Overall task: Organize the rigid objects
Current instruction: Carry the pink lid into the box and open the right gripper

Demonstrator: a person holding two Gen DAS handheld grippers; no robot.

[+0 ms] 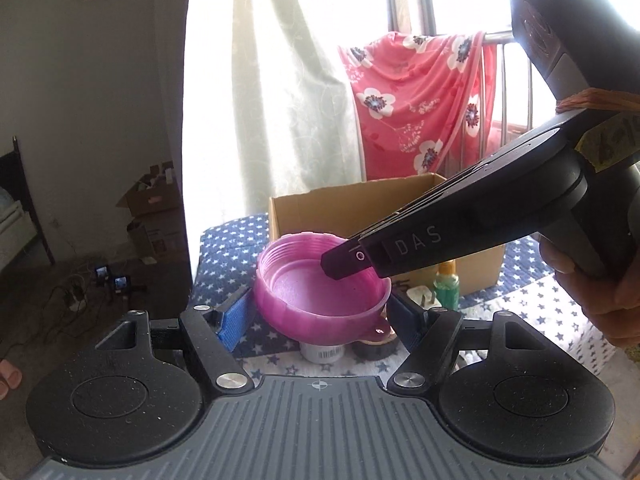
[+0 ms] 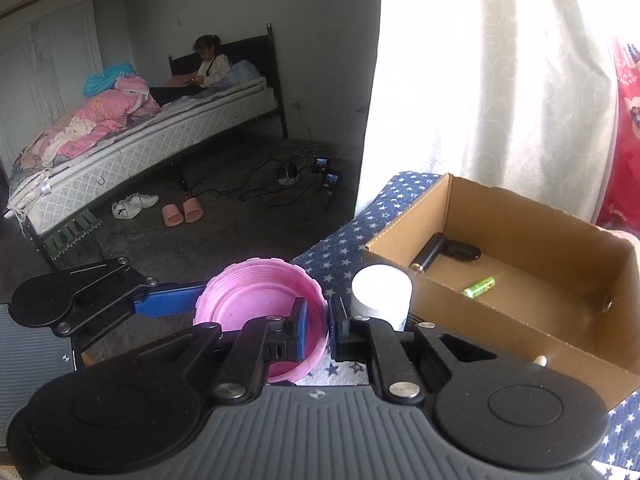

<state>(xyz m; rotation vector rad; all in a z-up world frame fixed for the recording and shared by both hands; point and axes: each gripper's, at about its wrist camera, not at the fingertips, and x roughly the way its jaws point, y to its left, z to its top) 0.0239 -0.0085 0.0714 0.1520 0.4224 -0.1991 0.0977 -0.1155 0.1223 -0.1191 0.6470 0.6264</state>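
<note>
A pink threaded lid [image 1: 320, 284] is held in the air, open side up. My right gripper [image 2: 318, 330] is shut on the lid's [image 2: 256, 308] rim, one finger inside and one outside. In the left wrist view the right gripper's finger [image 1: 348, 260] reaches into the lid from the right. My left gripper [image 1: 320, 314] stands open around the lid, its blue pads [image 1: 236, 320] apart from the wall on both sides. An open cardboard box [image 2: 520, 280] lies beyond, holding a green battery [image 2: 479, 286] and a black cylinder [image 2: 430, 254].
A white round container [image 2: 382, 292] stands by the box's near corner. A green bottle [image 1: 446, 286], a white jar [image 1: 322, 354] and a dark round object [image 1: 374, 348] sit on the star-patterned cloth [image 1: 228, 248]. A curtain [image 2: 480, 80] hangs behind.
</note>
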